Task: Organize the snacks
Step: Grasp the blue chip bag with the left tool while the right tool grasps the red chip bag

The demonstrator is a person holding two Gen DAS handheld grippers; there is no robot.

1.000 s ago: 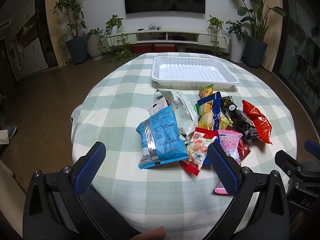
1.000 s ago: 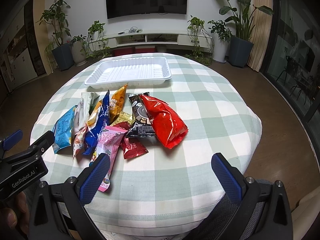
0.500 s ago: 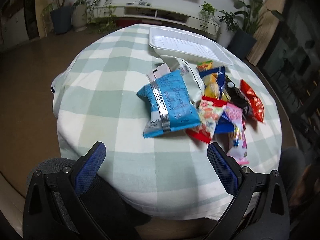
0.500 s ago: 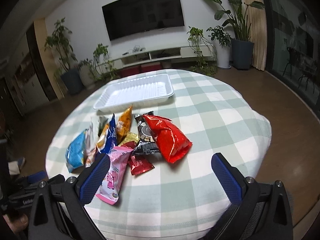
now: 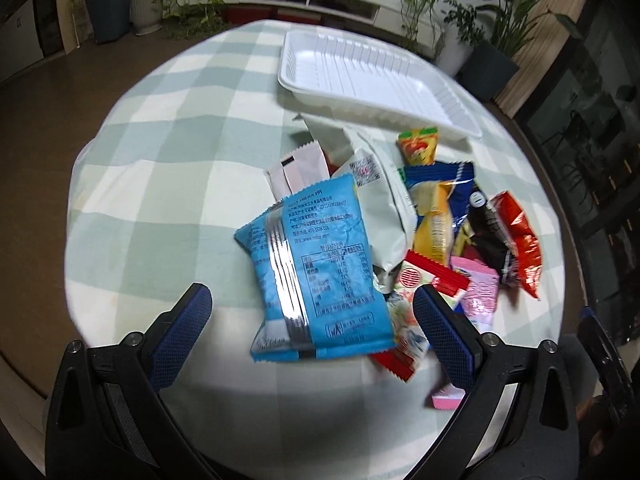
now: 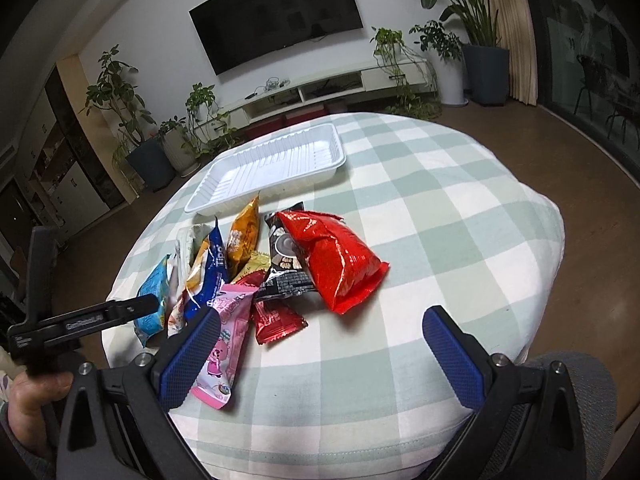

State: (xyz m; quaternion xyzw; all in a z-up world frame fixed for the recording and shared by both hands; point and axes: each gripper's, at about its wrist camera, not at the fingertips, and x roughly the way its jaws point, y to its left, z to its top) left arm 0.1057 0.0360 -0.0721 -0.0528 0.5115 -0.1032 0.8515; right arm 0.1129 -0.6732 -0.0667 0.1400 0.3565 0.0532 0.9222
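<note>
Snack packets lie heaped on a round worktop covered with a green-and-white checked cloth. In the left wrist view, the blue packet sits at the centre of the frame, seam side up, overlapping a pale green packet. Above them, in the upper right of the frame, rests a white plastic tray, with nothing in it. The left gripper hangs low over the blue packet, jaws spread wide, touching nothing. In the right wrist view, the red packet lies at centre beside a black one, a pink packet at lower left. The right gripper hovers with jaws spread, holding nothing.
</note>
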